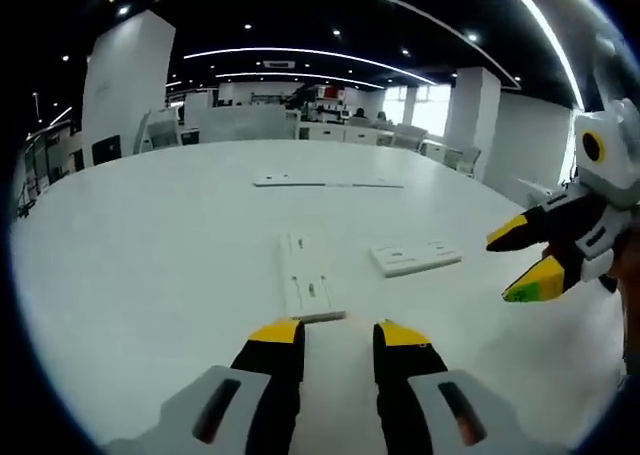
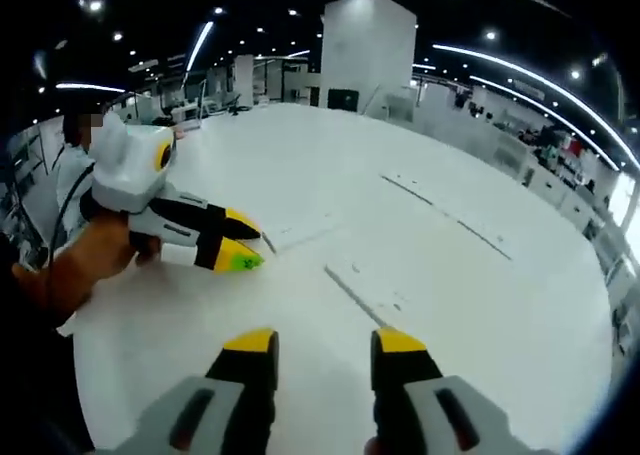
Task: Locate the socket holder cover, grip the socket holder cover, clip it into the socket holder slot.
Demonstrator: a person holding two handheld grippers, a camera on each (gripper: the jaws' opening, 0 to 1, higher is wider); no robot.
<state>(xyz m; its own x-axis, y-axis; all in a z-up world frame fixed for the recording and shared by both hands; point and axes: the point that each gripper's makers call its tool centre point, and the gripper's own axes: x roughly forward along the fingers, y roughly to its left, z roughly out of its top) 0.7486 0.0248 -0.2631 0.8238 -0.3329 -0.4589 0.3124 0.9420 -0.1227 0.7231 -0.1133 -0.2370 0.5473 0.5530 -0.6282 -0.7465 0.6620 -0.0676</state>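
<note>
On the white table (image 1: 150, 265) lies a long white plate with slots (image 1: 308, 275), just ahead of my left gripper (image 1: 338, 333), which is open with nothing between its jaws. To the plate's right sits a smaller white rectangular piece with openings (image 1: 415, 257); I cannot tell which of the two is the cover. My right gripper (image 1: 520, 262) comes in from the right, open, hovering beside that smaller piece. In the right gripper view my right gripper (image 2: 325, 342) is open and empty, a thin flat white piece (image 2: 355, 295) lies ahead of it, and the left gripper (image 2: 248, 243) is held by a hand (image 2: 90, 260).
Long thin white strips (image 1: 325, 182) lie farther back on the table. The table is wide and round-edged, with bare surface on the left. Desks, pillars and office furniture stand beyond it.
</note>
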